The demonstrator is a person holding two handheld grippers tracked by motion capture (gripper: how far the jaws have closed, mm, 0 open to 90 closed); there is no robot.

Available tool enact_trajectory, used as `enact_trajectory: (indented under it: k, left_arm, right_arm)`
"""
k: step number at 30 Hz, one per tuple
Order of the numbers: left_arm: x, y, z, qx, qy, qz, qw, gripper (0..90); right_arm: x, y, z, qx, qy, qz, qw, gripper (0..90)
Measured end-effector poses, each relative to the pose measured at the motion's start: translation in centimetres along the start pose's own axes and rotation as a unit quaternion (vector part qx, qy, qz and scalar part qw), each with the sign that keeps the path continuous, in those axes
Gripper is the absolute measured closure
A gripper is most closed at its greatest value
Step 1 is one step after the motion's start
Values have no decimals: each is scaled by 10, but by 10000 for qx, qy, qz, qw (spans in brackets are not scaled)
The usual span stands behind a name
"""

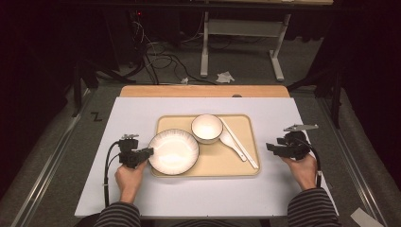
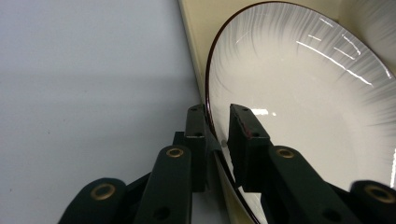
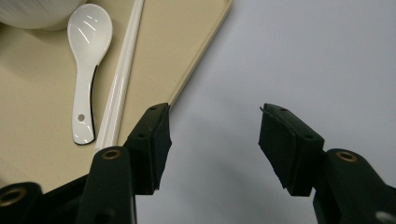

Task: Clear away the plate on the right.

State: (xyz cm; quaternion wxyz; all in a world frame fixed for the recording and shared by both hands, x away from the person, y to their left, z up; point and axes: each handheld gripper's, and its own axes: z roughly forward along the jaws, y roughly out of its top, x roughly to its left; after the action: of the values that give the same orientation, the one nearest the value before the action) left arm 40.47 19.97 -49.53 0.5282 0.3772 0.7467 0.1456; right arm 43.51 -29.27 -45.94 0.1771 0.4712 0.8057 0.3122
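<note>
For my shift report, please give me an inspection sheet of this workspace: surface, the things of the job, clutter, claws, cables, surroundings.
Surface: white table top, wooden strip along its far edge.
Job's things: beige tray holding a ribbed white plate, a white bowl, a white spoon and white chopsticks.
Clutter: nothing seen on the table; crumpled paper on the floor beyond.
Claws: left claw has its jaws on either side of the plate's rim; right claw is open, over the table beside the tray's edge.
Cables: black cable trails from the left claw; loose cables on the floor.
Surroundings: dark room, grey table legs behind.
</note>
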Motion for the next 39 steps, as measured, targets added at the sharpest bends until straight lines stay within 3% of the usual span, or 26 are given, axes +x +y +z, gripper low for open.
enact_trajectory:
  k: [2,3,4,5,8,15,20,24,31,33,34,39]
  left_arm:
    - [0,-2,1,65,4,43,10000,756]
    - [-5,-3,6,-125,88,-247,9996,751]
    - [-4,-5,6,-30,3,-141,9999,745]
    - [-1,-6,5,155,-35,95,9998,739]
    - [2,-7,7,259,59,150,9995,688]
    - [1,-12,10,324,147,286,9990,466]
    - [-1,-18,12,444,153,475,9978,408]
    - [-2,-17,11,449,29,458,9979,385]
    - [-4,-12,-1,10,-92,601,9982,367]
    - [-7,-12,-5,-59,-199,674,9975,364]
    - [-8,-13,-7,-54,-243,755,9968,363]
    - [-19,-22,-16,23,-519,1047,9931,358]
  right_arm:
    - [-2,-1,0,-18,21,25,10000,445]
    - [-2,-1,-1,-4,49,44,10000,445]
    - [-2,-1,0,-30,95,99,9999,445]
    - [-3,-1,0,-45,140,115,9998,445]
    - [-2,0,0,-36,163,93,9998,446]
    - [-1,0,2,35,173,147,9997,452]
    - [-2,-1,2,56,182,137,9997,465]
    - [-2,-2,5,132,213,139,9996,465]
    - [1,-2,7,90,243,-3,9997,463]
    - [4,-1,6,48,297,76,9995,464]
    - [4,-1,5,-21,311,-33,9995,463]
    - [17,1,0,-205,378,-131,9990,463]
